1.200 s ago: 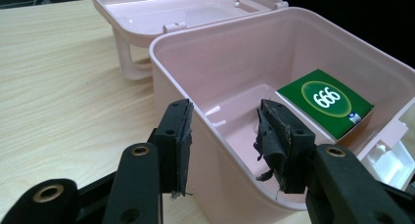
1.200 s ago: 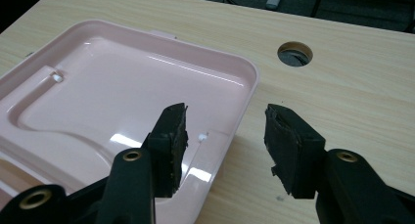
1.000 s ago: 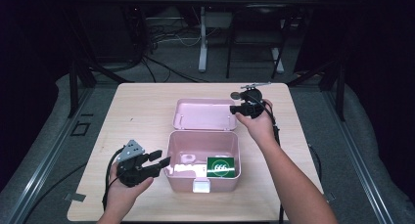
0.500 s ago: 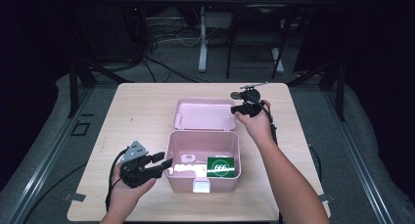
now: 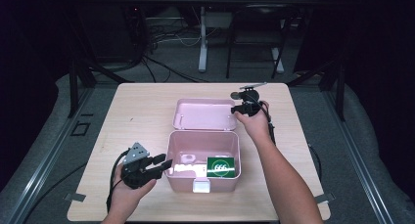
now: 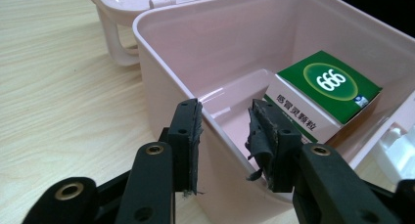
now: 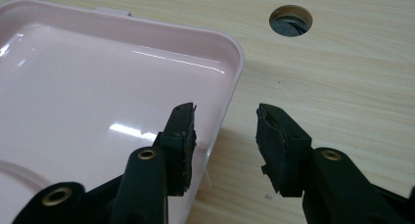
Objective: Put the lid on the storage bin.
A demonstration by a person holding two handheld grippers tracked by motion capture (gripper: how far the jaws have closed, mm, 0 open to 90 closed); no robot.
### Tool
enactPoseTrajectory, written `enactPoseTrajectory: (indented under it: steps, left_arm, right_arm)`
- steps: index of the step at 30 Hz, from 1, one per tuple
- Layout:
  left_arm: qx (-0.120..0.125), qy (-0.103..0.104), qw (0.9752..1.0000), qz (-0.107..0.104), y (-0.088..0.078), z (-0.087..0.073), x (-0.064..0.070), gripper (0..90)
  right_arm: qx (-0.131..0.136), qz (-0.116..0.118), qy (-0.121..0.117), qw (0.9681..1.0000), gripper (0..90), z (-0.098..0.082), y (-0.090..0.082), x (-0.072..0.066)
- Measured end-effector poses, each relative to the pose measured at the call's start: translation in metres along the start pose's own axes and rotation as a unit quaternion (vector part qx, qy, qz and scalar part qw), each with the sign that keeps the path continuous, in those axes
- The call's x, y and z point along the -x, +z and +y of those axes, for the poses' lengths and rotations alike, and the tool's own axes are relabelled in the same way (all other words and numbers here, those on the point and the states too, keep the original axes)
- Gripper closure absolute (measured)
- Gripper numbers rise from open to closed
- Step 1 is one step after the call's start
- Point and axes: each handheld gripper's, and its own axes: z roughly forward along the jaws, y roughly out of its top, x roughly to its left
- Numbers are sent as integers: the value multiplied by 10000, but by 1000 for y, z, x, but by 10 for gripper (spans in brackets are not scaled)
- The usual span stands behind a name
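A pink box (image 5: 203, 134) stands open mid-table, its lid (image 5: 203, 114) lying flat behind it. Inside lie a green carton (image 5: 221, 167) marked 666 and some white pieces (image 5: 186, 161). My left gripper (image 5: 164, 166) points right at the box's left wall. In the left gripper view its jaws (image 6: 222, 131) straddle that wall (image 6: 166, 82), one outside, one inside near the carton (image 6: 328, 87); they have just been closing and still show a gap. My right gripper (image 5: 238, 109) sits at the lid's right edge. Its jaws (image 7: 225, 131), also closing, straddle the lid's rim (image 7: 230, 82) without pressing it.
The light wooden table (image 5: 137, 116) has a round cable hole (image 7: 291, 19) just beyond the lid's far right corner. A white latch (image 5: 200, 186) sits on the box's front wall. Dark floor, cables and stand legs surround the table.
The left jaws have narrowed around the box's left wall. The right hand has come down a little toward the lid's right edge, its jaws slightly narrower.
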Motion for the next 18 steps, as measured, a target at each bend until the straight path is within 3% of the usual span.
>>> enactPoseTrajectory:
  steps: [18]
  left_arm:
    - [21,2,10000,19,1,-2,0,656]
  right_arm:
    - [-140,-47,185,9997,678,0,9,0]
